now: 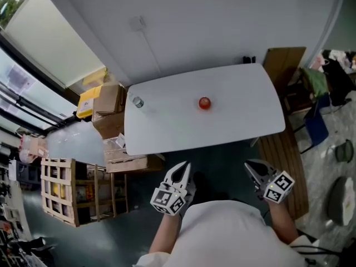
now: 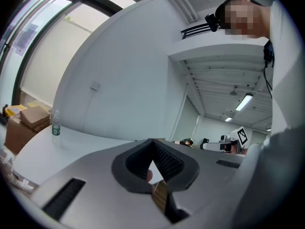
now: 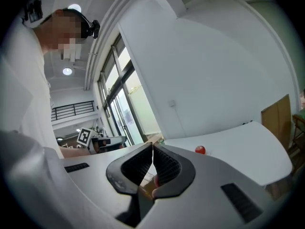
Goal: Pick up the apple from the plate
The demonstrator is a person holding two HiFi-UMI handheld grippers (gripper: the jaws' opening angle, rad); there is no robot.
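Jaws together; apple (image 3: 200, 150), right gripper view

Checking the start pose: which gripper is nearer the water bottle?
Left. The left gripper is off the near edge of the table, slightly right of the bottle; the right gripper is farther right, past the apple.

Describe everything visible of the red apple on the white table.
The small round red apple looks smooth and slightly glossy, with a paler spot on top. It sits upright near the middle of the white table, with nothing else close by. Whether a plate lies under it cannot be made out against the white top. Nothing but the surface beneath touches it.
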